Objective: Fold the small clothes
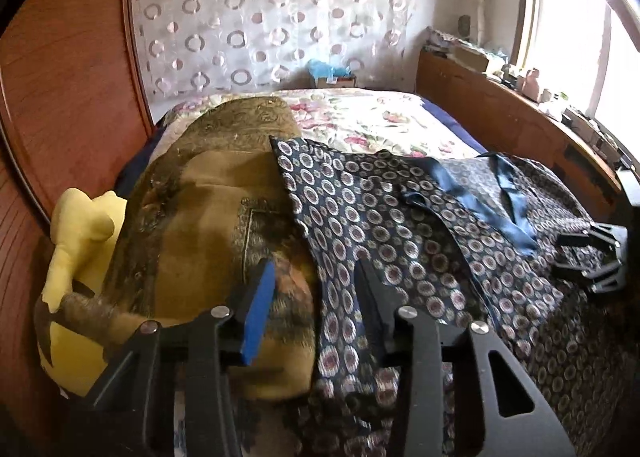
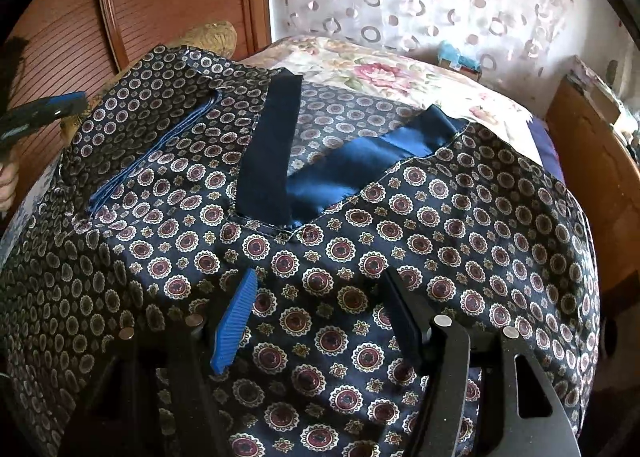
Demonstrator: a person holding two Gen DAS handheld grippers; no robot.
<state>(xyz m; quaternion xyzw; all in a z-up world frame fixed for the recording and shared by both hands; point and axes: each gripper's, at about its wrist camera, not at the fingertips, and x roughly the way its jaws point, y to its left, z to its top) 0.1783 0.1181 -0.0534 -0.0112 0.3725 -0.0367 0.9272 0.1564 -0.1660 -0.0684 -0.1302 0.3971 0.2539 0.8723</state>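
A dark navy shirt [image 2: 360, 241] printed with small round medallions lies spread face up on a bed, over a floral bedspread [image 1: 360, 117]. It looks like thin, glossy, satin-like cloth: probably very light, limp and slippery, likely to slide off itself when folded and to sag from any single held point. Its plain blue collar [image 2: 352, 165] forms an open V toward the far side of the shirt, and a chest pocket [image 2: 160, 161] with a blue edge sits left of the collar in the right wrist view. The collar end points away from the cameras toward the patterned curtain [image 1: 260, 9], the lower part toward the cameras, so its long axis seems to run from near to far. The shirt's left side drapes up against a brown cushion [image 1: 208, 217], beside which sits a yellow soft toy [image 1: 80, 225]. The left gripper [image 1: 316, 289] hovers over the shirt's edge next to the cushion, fingers apart and holding nothing. The right gripper [image 2: 320, 297] hovers over the lower front of the shirt, fingers also apart and empty. Good places to pinch are likely the side seams or shoulders, one in each gripper, where the doubled cloth should slip less.
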